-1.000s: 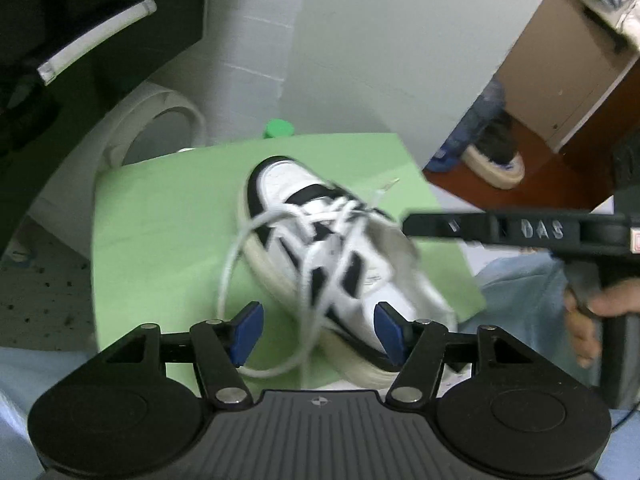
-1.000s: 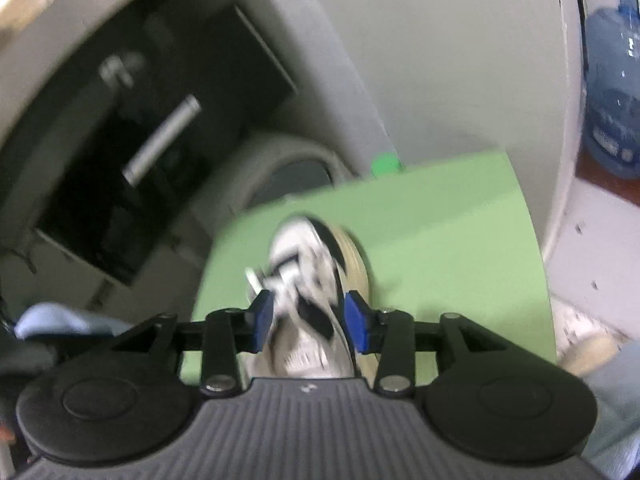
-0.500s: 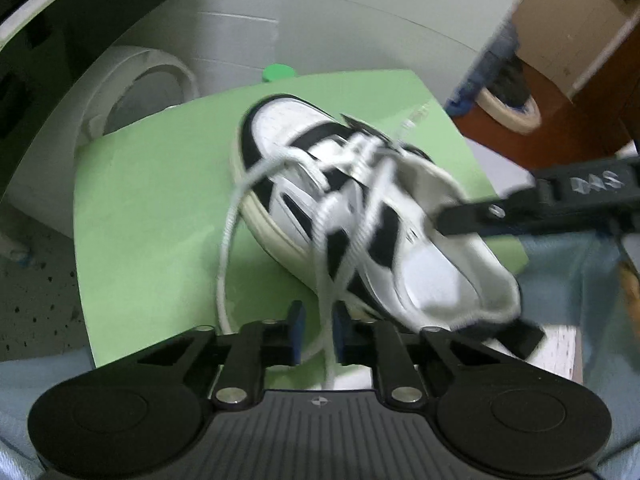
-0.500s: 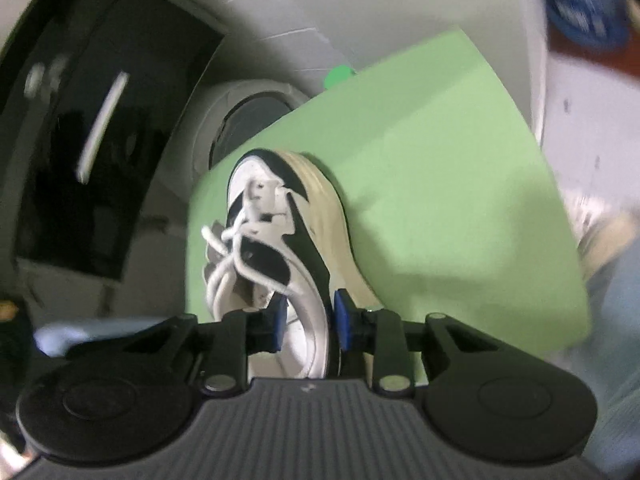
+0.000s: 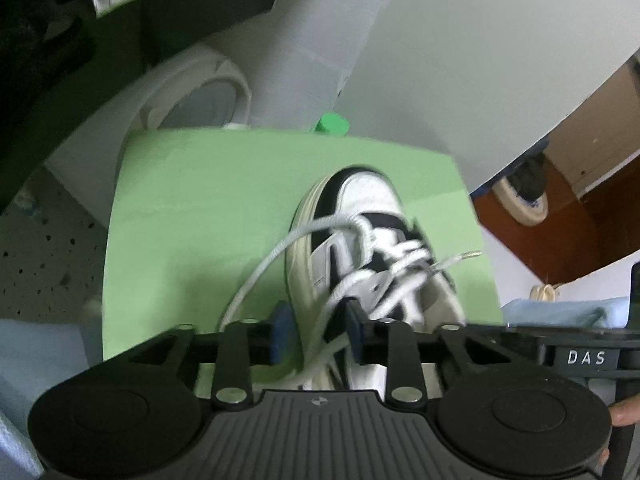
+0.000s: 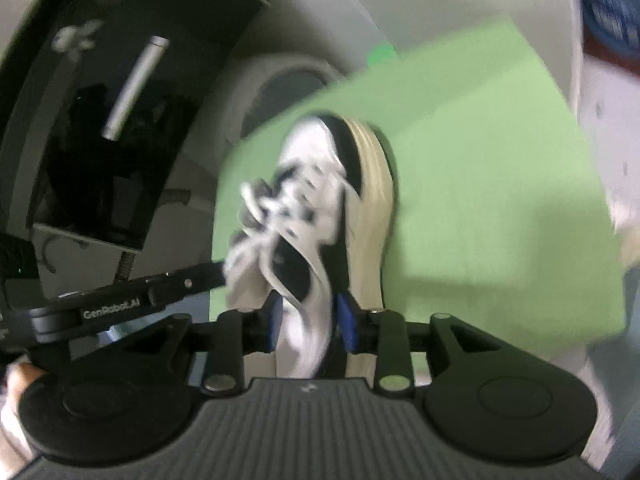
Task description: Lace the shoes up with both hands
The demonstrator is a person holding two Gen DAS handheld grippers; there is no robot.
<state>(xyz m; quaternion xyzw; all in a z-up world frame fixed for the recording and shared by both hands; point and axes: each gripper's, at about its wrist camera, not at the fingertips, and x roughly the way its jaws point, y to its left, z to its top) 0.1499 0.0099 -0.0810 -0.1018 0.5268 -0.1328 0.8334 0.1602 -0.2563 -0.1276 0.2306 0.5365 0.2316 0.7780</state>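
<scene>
A black-and-white sneaker [image 5: 368, 196] with loose white laces [image 5: 280, 256] lies on a green mat [image 5: 200, 208]. My left gripper [image 5: 318, 332] is closed down on the sneaker's left side, with several lace strands running between its blue pads. In the right wrist view the sneaker [image 6: 312, 152] is tipped onto its side, cream sole to the right. My right gripper [image 6: 308, 326] is shut on the sneaker's side wall near the heel. The left gripper's black finger [image 6: 192, 278] reaches the tongue from the left. This view is blurred.
A white round appliance opening [image 5: 200, 92] and a green cap [image 5: 331, 123] sit behind the mat. A black cabinet with a silver handle [image 6: 136, 84] is at the left. Another shoe [image 5: 524, 196] lies on the brown floor. A blue water jug [image 6: 608, 12] stands at the far right.
My left gripper went from wide open to closed around the laces and the sneaker's side. The right gripper narrowed onto the sneaker. The sneaker has tipped onto its side.
</scene>
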